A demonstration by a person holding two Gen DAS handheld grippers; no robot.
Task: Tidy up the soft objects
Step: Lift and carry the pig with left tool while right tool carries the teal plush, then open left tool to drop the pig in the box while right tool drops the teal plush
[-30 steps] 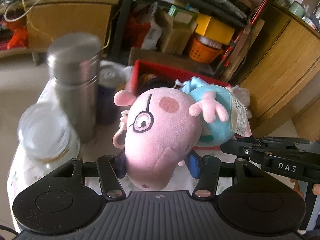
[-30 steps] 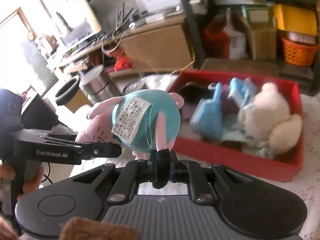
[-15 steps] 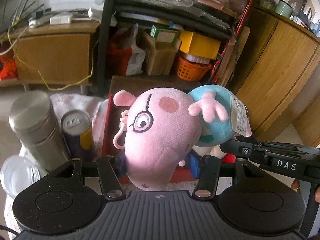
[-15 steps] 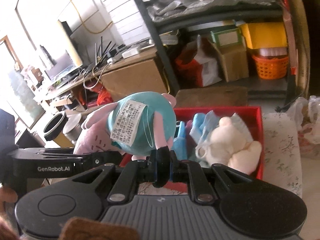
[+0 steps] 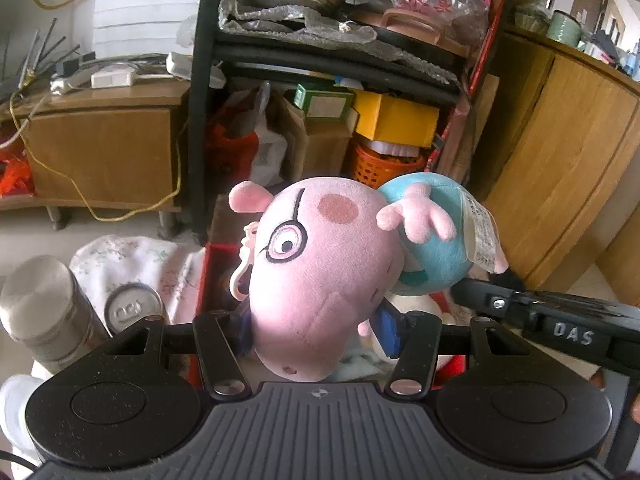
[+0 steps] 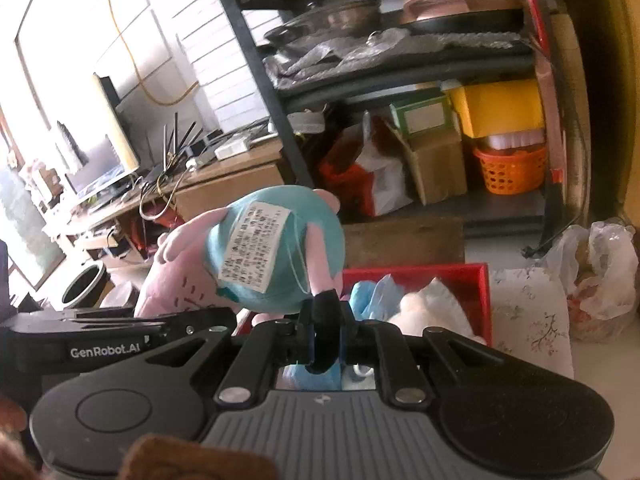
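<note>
A pink pig plush with a teal-blue body hangs in the air, held at both ends. My left gripper is shut on its snout, the blue pads pressing in from either side. My right gripper is shut on the plush's black foot; the teal body and white label show above it. Below the plush lies a red box holding a white soft toy and a blue one. The right gripper's body shows in the left wrist view.
A steel flask and a drink can stand left of the box on a floral cloth. A plastic bag lies to the right. A black shelf rack full of boxes and a wooden cabinet stand behind.
Both grippers have risen with the plush still held between them. The flask, can and red box have dropped lower in both views, and more of the shelf rack shows.
</note>
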